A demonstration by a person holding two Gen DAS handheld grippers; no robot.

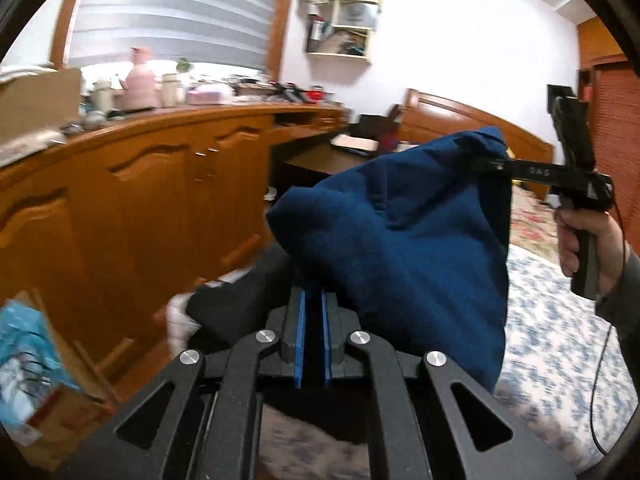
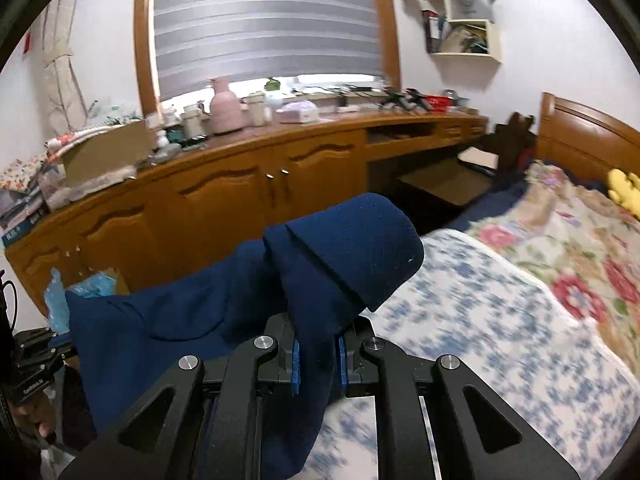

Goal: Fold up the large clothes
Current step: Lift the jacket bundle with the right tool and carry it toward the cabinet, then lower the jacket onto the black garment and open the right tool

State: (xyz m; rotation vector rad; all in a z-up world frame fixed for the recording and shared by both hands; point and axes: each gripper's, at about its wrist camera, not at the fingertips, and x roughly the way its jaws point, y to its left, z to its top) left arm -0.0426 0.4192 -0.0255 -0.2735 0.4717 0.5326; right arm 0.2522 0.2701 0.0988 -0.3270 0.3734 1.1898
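A dark blue garment [image 1: 400,248] hangs in the air between my two grippers, above the bed. In the left wrist view my left gripper [image 1: 314,300] is shut, its blue pads close together, with the cloth's edge draped over and caught at its hidden tips. To the upper right a hand [image 1: 580,240] holds my right gripper [image 1: 482,166], which pinches the garment's far corner. In the right wrist view the right gripper [image 2: 318,334] is shut on a thick fold of the blue garment [image 2: 344,248], which trails down to the left.
The bed's blue-and-white floral sheet [image 2: 500,320] lies below, with a flowered quilt [image 2: 560,240] and a yellow toy [image 2: 624,192] farther back. A long wooden cabinet [image 2: 240,200] with a cluttered top runs along the wall. A dark cloth [image 1: 236,296] and a cardboard box [image 1: 48,360] sit at the left.
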